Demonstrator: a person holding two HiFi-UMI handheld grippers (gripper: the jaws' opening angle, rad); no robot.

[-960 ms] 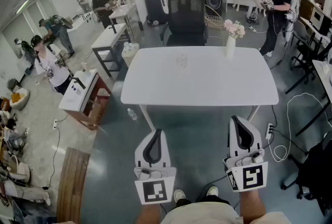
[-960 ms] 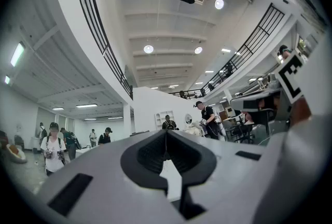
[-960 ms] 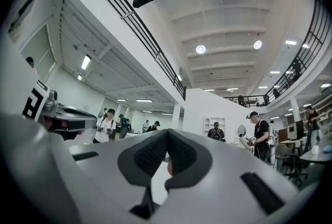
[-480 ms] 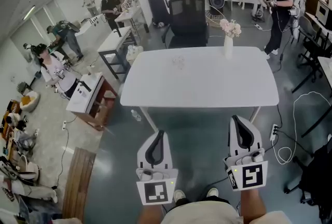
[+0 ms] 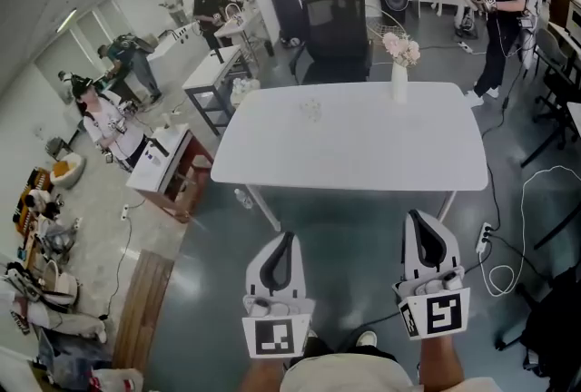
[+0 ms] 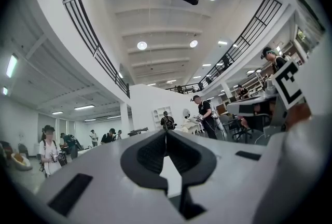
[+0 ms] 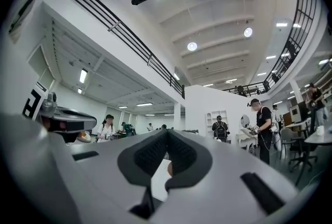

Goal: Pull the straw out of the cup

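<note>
Both grippers are held out short of the white table (image 5: pixel 363 154), neither touching it. The left gripper (image 5: pixel 288 237) has its jaws pressed together at the tips with nothing between them; its own view shows the dark pads (image 6: pixel 150 158) meeting in a point. The right gripper (image 5: pixel 414 215) is closed and empty as well, its pads (image 7: pixel 184 158) meeting the same way.

The cup (image 5: pixel 311 108) stands well ahead of both grippers on the far half of the table, nearer the left gripper's line than the right's. It is clear and small from here, little more than a faint glint, and I cannot pick out the straw in it. A vase of flowers (image 5: pixel 400 82) stands further off, ahead of the right gripper, with a black office chair (image 5: pixel 336 36) behind the table.

Neither gripper view lets me find the cup; each gripper's own body fills the lower half. The person's forearms are cut off at the bottom edge of the head view.
</note>
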